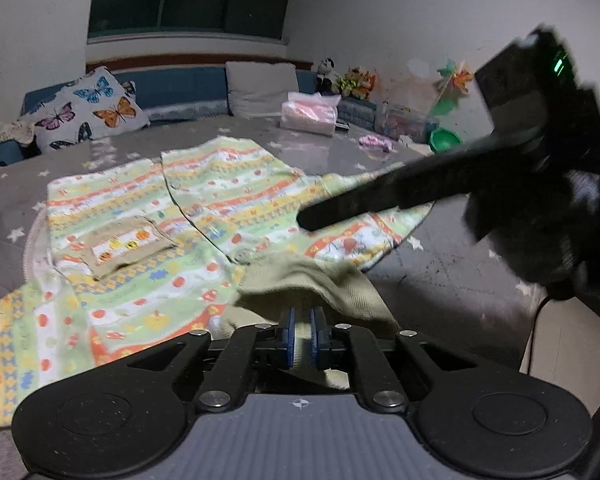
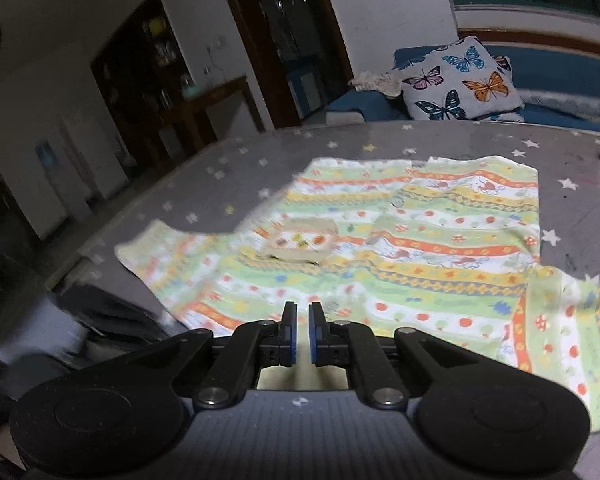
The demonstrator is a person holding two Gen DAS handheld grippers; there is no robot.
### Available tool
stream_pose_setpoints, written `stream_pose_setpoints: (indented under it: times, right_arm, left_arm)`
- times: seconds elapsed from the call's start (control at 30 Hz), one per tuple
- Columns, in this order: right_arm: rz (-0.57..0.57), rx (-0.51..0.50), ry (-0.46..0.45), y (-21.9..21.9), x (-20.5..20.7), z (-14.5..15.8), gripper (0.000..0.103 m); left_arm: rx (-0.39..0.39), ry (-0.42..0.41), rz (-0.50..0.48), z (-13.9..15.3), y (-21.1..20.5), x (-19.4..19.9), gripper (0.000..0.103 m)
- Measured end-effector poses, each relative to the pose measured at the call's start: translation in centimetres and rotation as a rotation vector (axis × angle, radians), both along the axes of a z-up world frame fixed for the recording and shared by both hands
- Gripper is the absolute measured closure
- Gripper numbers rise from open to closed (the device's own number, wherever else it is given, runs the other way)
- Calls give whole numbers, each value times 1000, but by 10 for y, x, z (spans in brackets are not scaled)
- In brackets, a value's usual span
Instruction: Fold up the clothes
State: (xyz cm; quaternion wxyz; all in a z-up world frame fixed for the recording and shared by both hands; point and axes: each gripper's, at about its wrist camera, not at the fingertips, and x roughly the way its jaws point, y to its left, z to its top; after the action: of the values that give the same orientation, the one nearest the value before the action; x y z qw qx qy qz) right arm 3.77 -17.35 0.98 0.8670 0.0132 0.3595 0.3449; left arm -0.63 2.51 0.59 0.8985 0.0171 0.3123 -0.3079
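- The grey star-print table [image 1: 452, 264] is taking up most of both views, and the whole job is sitting on it.
- The striped shirt [image 1: 228, 196] is lying spread out flat across the middle of that table, front side up, with green, orange and yellow bands running across it. Its button placket is running down the centre in the left wrist view.
- The butterfly pillow [image 1: 90, 110] is leaning on the blue sofa behind the table, well apart from the shirt. A plain grey pillow [image 1: 260, 88] is sitting further along the same sofa.
- The right gripper [image 1: 312, 220] is showing up in the left wrist view as a dark, blurry bar hanging over the shirt's right sleeve. In its own camera the two fingers are sitting close together with just a thin slit between the blue pads, and nothing is showing between them; the shirt is lying below and beyond.
- The left gripper [image 1: 302, 320] is pinching the shirt's olive ribbed collar [image 1: 324, 284] at the near edge; the fingers are nearly closed, with a strip of fabric bunching between the blue pads.
- A pink bagged bundle [image 1: 310, 114] is resting on the far side of the table, near a green bowl [image 1: 444, 140].
- The beige chest pocket [image 1: 130, 246] is sitting on the shirt's left panel, carrying a little row of orange and yellow patches.
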Motion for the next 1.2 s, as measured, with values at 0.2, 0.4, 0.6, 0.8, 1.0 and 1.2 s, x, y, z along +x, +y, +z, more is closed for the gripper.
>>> stream_pose_setpoints:
  times: [0.2, 0.4, 0.6, 0.8, 1.0, 1.2]
  right_arm:
    - [51, -135, 10, 23, -2, -27, 95]
    - [43, -112, 23, 14, -1, -24, 91]
    - [-49, -110, 16, -13, 11, -17, 75]
    - [-163, -116, 34, -45, 24, -24, 71]
    - [-271, -104, 37, -79, 26, -28, 63]
    - [-377, -108, 38, -116, 23, -33, 57]
  left_arm:
    - [-46, -33, 46, 15, 8, 9, 93]
    - [-58, 15, 84, 4, 0, 36, 93]
    - [-30, 71, 75, -14, -9, 49, 93]
    - [-6, 90, 67, -23, -11, 48, 93]
    - [-3, 89, 67, -22, -12, 47, 90]
    - [6, 81, 58, -21, -16, 44, 81]
